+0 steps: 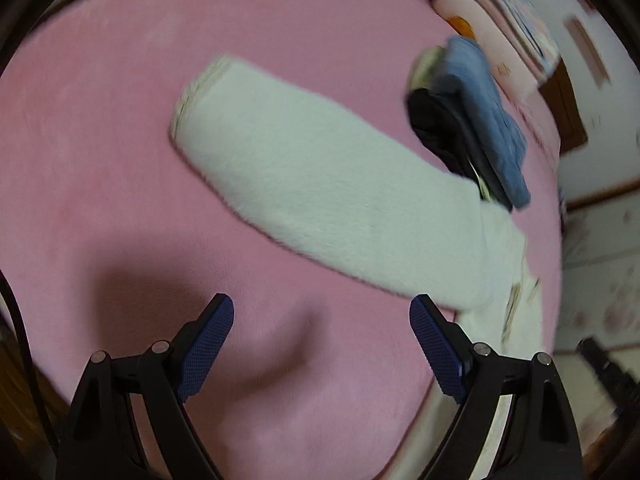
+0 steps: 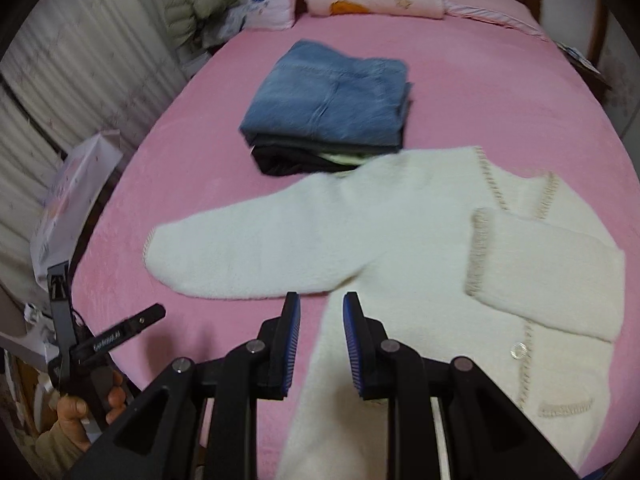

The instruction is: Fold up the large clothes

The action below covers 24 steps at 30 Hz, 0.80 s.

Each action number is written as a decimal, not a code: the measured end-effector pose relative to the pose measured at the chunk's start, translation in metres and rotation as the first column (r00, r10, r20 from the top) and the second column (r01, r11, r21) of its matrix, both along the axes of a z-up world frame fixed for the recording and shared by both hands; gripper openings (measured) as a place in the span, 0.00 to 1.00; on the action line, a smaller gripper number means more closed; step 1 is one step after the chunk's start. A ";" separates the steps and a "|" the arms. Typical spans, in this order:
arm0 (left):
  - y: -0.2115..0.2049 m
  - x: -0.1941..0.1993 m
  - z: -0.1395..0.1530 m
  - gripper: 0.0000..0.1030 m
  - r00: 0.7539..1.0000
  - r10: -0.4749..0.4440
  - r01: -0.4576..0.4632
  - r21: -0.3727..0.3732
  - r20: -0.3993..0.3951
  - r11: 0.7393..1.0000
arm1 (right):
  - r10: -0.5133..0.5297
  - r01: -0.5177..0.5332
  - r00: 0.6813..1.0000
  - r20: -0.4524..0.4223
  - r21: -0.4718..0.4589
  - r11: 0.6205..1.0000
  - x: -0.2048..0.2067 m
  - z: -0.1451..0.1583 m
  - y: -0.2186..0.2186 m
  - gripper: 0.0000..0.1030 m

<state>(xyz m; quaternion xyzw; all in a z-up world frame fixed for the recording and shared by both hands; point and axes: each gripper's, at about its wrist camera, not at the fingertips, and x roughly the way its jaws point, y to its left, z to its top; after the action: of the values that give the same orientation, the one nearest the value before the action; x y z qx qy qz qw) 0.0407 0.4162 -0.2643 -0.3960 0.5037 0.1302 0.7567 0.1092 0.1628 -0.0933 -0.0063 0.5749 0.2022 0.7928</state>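
On the pink bed (image 2: 480, 92), a cream cardigan (image 2: 400, 232) lies flat, one sleeve extended sideways, the other folded across the chest. The fabric appears fluffy, soft and light; it should drape and sag when lifted. Beige stitched edging marks cuffs, neckline and pocket; a round button (image 2: 519, 350) sits on the placket. Recommended hold: the extended sleeve cuff (image 1: 196, 92). Left tongs (image 1: 322, 312) stand wide open, empty. Right tongs (image 2: 322, 304) are narrowly parted, gripping nothing. Folded jeans (image 2: 332, 96) top a stack beyond.
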 end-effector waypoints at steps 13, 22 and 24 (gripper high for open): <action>0.035 0.028 -0.077 0.85 0.947 0.200 -0.153 -0.193 0.253 0.969 | 0.017 -0.026 0.991 -0.131 -0.067 0.997 0.009 -0.081 0.041 0.21; 0.068 0.043 -0.065 0.16 0.904 0.269 -0.208 -0.207 0.331 0.956 | -0.018 0.009 0.988 -0.153 -0.062 0.998 0.013 -0.099 0.045 0.21; 0.059 0.044 -0.043 0.15 0.906 0.248 -0.206 -0.157 0.342 0.966 | -0.022 0.014 0.988 -0.152 -0.052 0.999 0.010 -0.097 0.042 0.21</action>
<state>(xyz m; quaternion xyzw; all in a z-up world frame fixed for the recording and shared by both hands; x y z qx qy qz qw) 0.0849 0.4748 -0.3073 -0.5127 0.3144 0.1132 0.7909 0.1194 0.2053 -0.1898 -0.0056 0.6390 0.1805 0.7478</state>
